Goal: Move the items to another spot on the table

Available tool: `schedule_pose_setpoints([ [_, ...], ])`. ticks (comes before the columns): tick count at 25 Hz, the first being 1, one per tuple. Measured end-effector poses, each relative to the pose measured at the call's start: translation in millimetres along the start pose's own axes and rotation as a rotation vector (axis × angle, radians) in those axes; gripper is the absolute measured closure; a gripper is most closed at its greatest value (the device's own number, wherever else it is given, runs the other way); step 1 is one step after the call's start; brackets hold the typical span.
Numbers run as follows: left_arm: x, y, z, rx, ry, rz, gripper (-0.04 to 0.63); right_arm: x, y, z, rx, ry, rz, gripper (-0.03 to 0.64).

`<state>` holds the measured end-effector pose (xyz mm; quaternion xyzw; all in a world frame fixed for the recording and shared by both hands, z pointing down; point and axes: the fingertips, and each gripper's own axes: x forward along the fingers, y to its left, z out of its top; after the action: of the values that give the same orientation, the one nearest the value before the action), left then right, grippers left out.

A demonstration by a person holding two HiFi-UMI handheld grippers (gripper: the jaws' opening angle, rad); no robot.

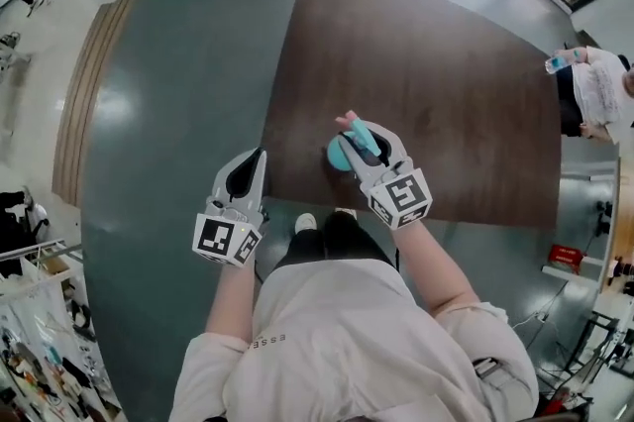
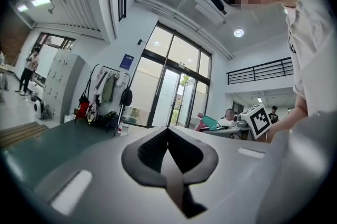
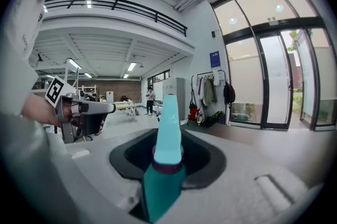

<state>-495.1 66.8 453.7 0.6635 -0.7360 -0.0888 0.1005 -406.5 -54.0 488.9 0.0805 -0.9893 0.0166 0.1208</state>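
Observation:
A teal item [image 1: 342, 153] with a paler blue tapered end and a dark purple band [image 3: 169, 112] is held at the near edge of the dark brown table [image 1: 436, 83]. My right gripper [image 1: 362, 137] is shut on it; in the right gripper view the tapered end sticks out beyond the jaws of that gripper [image 3: 168, 136]. I cannot tell whether it rests on the table. My left gripper [image 1: 258, 158] hangs just left of the table's near corner, over the grey-green floor. Its jaws [image 2: 168, 131] meet with nothing between them.
The table's top shows nothing else on it. A person [image 1: 597, 91] stands at the table's right edge holding a small bottle [image 1: 557, 63]. Grey-green floor [image 1: 188, 93] surrounds the table. Glass doors and a coat rack lie far off in both gripper views.

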Motion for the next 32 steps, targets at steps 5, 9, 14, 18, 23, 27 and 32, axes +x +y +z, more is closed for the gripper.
schedule_pose_setpoints([
  [5,16.5,-46.5,-7.9,0.005,0.012,-0.107,0.588,-55.5,-21.2,-2.6,0.027,-0.021,-0.122,0.497],
  [9,35.0,-98.7,-9.9,0.015,0.041,-0.207,0.588,-119.3,-44.8,-3.3,0.05,-0.048,-0.234,0.497],
  [14,61.0,-199.4,-26.0,0.033,0.047,-0.315,0.588,-231.4,-80.6,-23.6,0.096,-0.056,-0.349,0.497],
  [18,78.9,-280.1,-48.3,0.031,0.069,-0.395,0.588,-317.8,-101.9,-44.0,0.125,-0.068,-0.413,0.497],
  [23,85.6,-374.9,-75.5,0.037,0.074,-0.437,0.588,-417.3,-118.2,-73.7,0.125,-0.068,-0.453,0.497],
  [27,88.3,-444.7,-100.2,0.028,0.08,-0.46,0.588,-488.1,-138.8,-91.4,0.129,-0.062,-0.49,0.497],
  [32,98.7,-518.5,-128.2,0.006,0.124,-0.525,0.588,-561.3,-174.1,-104.9,0.136,-0.058,-0.563,0.497],
])
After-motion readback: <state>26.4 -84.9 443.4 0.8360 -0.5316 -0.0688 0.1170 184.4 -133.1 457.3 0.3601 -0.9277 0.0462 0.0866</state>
